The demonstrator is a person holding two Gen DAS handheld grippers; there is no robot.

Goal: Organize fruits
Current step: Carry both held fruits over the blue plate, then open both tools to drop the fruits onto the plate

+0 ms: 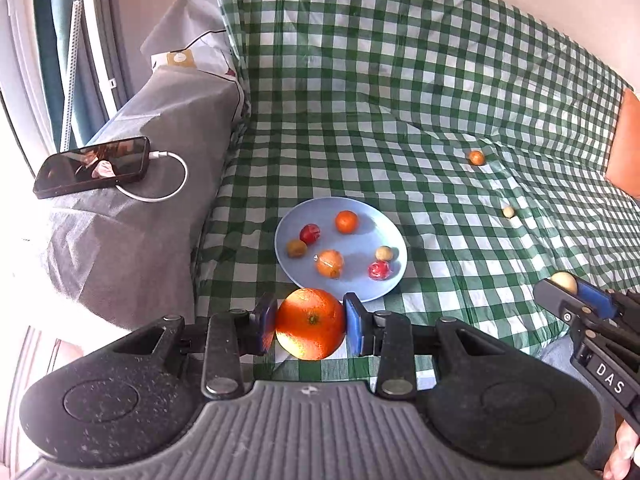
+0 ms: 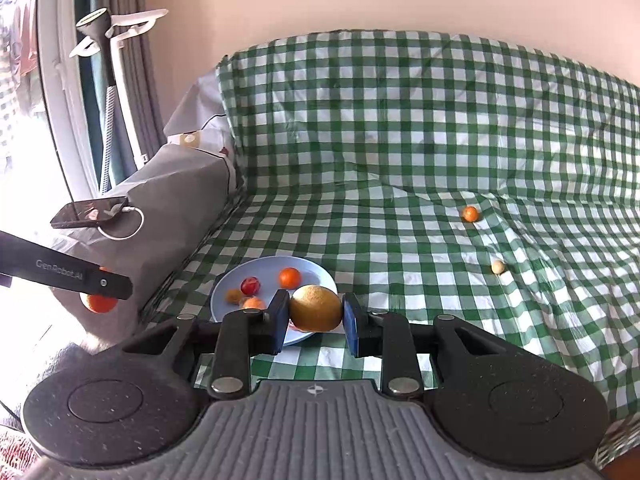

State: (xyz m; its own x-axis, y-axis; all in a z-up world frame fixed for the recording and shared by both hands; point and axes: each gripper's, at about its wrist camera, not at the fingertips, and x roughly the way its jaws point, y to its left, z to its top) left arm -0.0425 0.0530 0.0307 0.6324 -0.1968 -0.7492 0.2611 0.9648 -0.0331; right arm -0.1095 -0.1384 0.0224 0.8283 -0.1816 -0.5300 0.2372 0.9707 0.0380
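The left gripper [image 1: 310, 326] is clamped on a large round orange [image 1: 310, 323]; straight ahead, just beyond it, sits the round pale-blue plate [image 1: 356, 288] of small fruits. The right gripper [image 2: 314, 314] grips a yellow-brown round fruit [image 2: 315, 308] over the plate's near rim, arguably nearer.

Both wrist views low, close, facing the sofa back, left one further left, sharing blue plate [image 1: 384, 284].

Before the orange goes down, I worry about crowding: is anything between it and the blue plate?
Nothing visible between them. The left hand-held gripper holds the orange just short of the blue plate's near rim. Six small fruits lie on the plate, but its middle stays bare.
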